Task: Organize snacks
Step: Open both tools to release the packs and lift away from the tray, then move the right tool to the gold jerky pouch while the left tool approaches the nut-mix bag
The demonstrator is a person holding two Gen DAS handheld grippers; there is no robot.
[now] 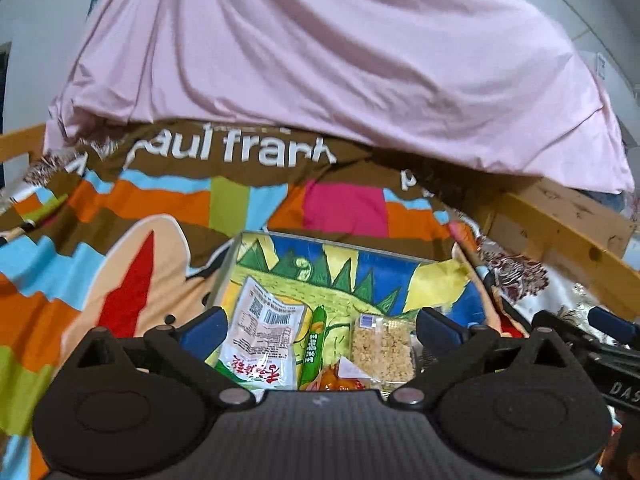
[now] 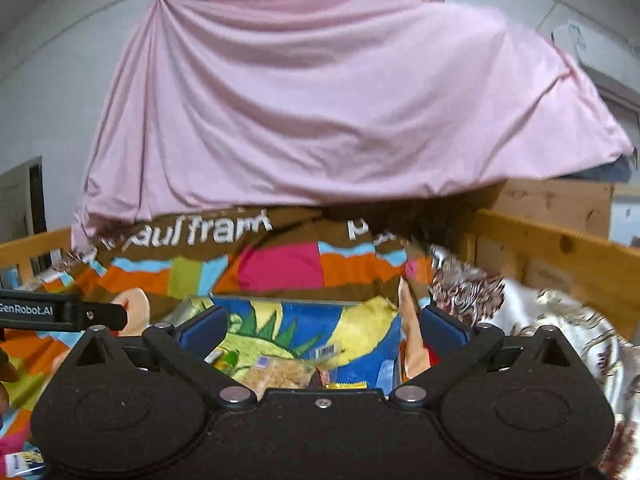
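The left gripper (image 1: 318,330) and the right gripper (image 2: 320,330) both had their fingers spread wide, with nothing between them. The snacks, a white packet (image 1: 260,346), a green stick (image 1: 314,346) and a rice bar (image 1: 382,350), lay inside the colourful box (image 1: 400,270) (on a bright blanket (image 1: 120,216)).

Box (image 1: 256,240) open above, pink sheet (image 1: 320,60) overhanging behind
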